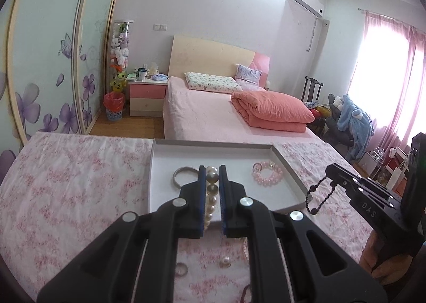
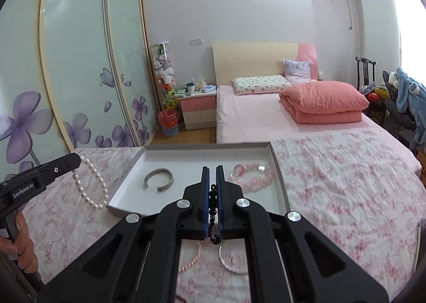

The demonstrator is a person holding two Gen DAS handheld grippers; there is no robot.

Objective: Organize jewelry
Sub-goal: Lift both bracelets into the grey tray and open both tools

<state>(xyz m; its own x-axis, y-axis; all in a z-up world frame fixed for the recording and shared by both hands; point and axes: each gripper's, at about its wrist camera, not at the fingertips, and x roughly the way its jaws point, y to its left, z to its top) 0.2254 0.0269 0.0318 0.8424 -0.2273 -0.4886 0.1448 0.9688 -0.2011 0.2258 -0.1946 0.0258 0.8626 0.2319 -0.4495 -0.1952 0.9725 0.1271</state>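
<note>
My left gripper (image 1: 212, 168) is shut on a white pearl bracelet (image 1: 211, 191), held above the near edge of the white tray (image 1: 159, 154); the bracelet hangs from it in the right wrist view (image 2: 91, 183). My right gripper (image 2: 212, 168) is shut on a dark bead bracelet (image 2: 213, 212), which dangles in the left wrist view (image 1: 318, 194) off the tray's right side. In the tray (image 2: 277, 167) lie a silver bangle (image 2: 159, 179) and a pink bead bracelet (image 2: 251, 178).
On the floral cloth (image 1: 66, 183) near me lie a ring (image 1: 181, 269), a loose pearl (image 1: 225, 260), a pink bead strand (image 2: 193, 260) and a clear bangle (image 2: 230, 263). A bed (image 1: 213, 114) stands behind the tray.
</note>
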